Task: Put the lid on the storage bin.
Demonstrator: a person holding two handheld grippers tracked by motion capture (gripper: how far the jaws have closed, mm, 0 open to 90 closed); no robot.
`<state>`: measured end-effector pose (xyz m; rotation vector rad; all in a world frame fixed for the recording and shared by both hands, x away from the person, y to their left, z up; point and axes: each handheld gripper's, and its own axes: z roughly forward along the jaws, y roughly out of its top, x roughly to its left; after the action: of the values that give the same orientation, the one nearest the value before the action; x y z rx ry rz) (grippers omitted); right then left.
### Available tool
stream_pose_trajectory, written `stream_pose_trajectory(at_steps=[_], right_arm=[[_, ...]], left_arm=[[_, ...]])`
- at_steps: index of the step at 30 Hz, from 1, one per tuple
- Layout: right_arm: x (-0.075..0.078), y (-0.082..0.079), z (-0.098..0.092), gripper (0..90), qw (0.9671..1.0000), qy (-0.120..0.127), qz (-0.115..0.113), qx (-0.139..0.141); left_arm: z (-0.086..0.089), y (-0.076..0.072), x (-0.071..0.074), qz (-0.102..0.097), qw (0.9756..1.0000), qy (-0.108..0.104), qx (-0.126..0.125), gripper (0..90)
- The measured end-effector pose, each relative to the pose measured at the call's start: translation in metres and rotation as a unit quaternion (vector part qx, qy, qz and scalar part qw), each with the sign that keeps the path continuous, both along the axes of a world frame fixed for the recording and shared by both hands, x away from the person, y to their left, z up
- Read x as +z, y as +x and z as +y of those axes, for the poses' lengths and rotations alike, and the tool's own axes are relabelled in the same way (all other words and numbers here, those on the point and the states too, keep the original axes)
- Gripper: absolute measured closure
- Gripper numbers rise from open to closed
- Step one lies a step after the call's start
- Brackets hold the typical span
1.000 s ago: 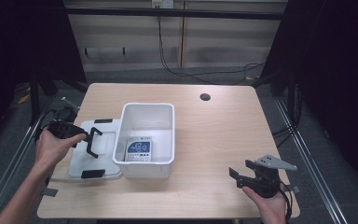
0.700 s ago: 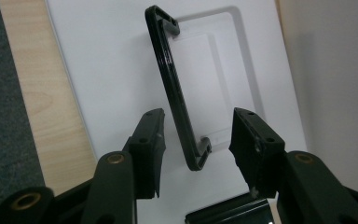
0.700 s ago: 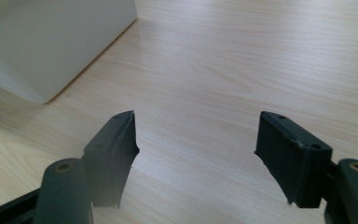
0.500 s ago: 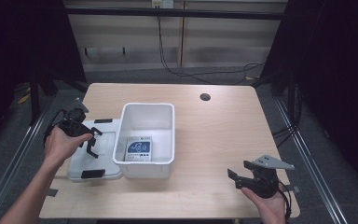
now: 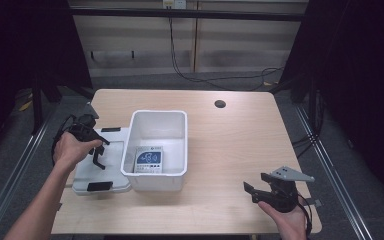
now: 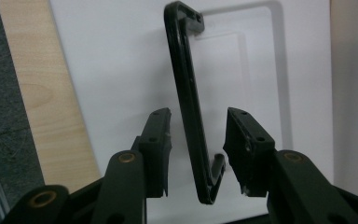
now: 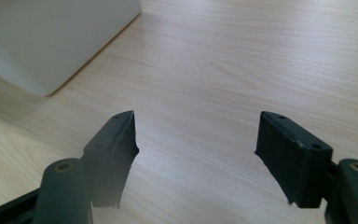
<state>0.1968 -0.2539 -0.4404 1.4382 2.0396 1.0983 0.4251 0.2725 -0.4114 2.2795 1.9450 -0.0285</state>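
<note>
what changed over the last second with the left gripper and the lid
The left gripper moved in from the table's left edge over the white lid and now straddles its black handle, jaws open on either side, not yet closed. The right gripper stayed open near the front right; the white bin and lid have not shifted.

Too small to read: blue label inside the white bin. Cut off at bottom edge: black handle.
</note>
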Motion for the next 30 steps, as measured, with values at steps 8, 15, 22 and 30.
stream_pose_trajectory(at_steps=[8,15,22,30], right_arm=[[-0.001,0.001,0.001,28.5,1.0,0.0,0.002,0.005],[-0.001,0.001,0.002,28.2,1.0,-0.002,0.004,0.005],[-0.001,0.001,0.001,28.1,1.0,0.002,0.004,0.004],[-0.001,0.001,0.001,28.1,1.0,0.002,0.005,0.007]], left_arm=[[0.002,0.005,-0.008,0.004,0.9998,0.003,0.021,70.7],[-0.003,0.005,-0.009,0.004,0.9997,0.007,0.023,78.7],[-0.003,0.007,-0.007,0.013,0.9994,0.0,0.033,81.8],[-0.015,0.007,-0.003,0.009,0.9996,0.011,0.024,84.5]])
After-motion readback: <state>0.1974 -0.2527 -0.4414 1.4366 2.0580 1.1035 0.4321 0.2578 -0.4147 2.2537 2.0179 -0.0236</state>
